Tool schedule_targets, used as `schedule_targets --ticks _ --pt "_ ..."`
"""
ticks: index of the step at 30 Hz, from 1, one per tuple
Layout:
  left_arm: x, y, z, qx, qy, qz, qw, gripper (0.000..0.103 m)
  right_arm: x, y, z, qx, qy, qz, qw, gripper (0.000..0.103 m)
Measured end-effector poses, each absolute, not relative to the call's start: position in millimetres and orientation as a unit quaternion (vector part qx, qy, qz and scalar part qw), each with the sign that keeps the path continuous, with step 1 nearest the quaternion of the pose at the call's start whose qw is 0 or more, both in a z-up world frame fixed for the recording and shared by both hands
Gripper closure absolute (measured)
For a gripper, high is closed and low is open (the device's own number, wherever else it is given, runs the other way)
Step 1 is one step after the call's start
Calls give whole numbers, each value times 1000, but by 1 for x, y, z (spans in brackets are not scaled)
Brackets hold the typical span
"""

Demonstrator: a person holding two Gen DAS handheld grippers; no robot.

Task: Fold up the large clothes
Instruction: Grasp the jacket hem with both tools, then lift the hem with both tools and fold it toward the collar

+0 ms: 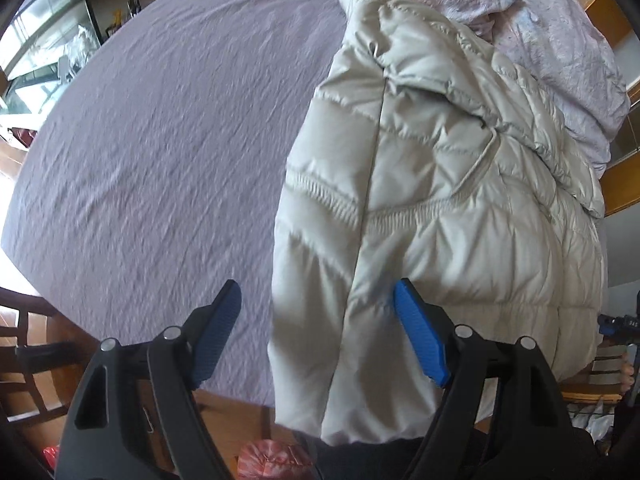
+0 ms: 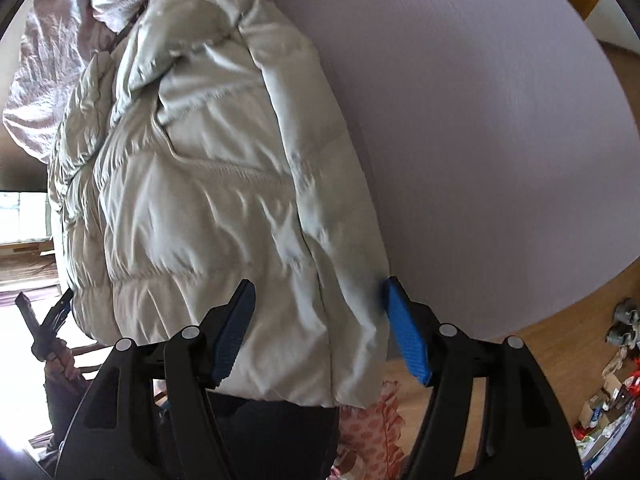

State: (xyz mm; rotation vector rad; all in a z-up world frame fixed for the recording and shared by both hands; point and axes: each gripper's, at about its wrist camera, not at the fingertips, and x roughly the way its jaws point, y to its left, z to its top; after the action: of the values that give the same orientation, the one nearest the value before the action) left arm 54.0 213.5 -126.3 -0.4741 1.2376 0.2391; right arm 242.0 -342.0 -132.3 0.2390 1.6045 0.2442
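Note:
A cream puffer jacket [image 1: 440, 208] lies lengthwise on the lilac bed sheet [image 1: 160, 140], its hem hanging over the near edge. My left gripper [image 1: 320, 320] is open above the jacket's left hem corner, its right pad [image 1: 420, 340] over the fabric. In the right wrist view the same jacket [image 2: 208, 200] fills the left half. My right gripper [image 2: 320, 320] is open and straddles the jacket's right hem edge, holding nothing. The other gripper [image 2: 44, 332] shows at the left edge of the right wrist view.
A crumpled pale pink quilt [image 1: 540, 20] lies beyond the jacket's hood end. A wooden chair [image 1: 24, 344] stands left of the bed. Wooden floor [image 2: 540, 344] with scattered clutter [image 2: 608, 412] lies to the right. The lilac sheet [image 2: 480, 120] spreads right of the jacket.

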Motion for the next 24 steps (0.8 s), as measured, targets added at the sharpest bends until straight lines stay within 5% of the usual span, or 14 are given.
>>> schedule_targets --ticks 8,16,19,24 --pt "44 212 -134 -238 579 92 774 37 226 -363 -146 136 723 117 667 35" --pt "43 206 -132 -254 574 71 775 72 205 -368 -142 159 721 161 654 86" --pt "46 206 -125 -255 570 71 778 86 209 -359 -131 150 713 166 665 92" --pt "57 204 -101 -241 560 72 790 92 225 -341 -105 129 688 179 691 94"
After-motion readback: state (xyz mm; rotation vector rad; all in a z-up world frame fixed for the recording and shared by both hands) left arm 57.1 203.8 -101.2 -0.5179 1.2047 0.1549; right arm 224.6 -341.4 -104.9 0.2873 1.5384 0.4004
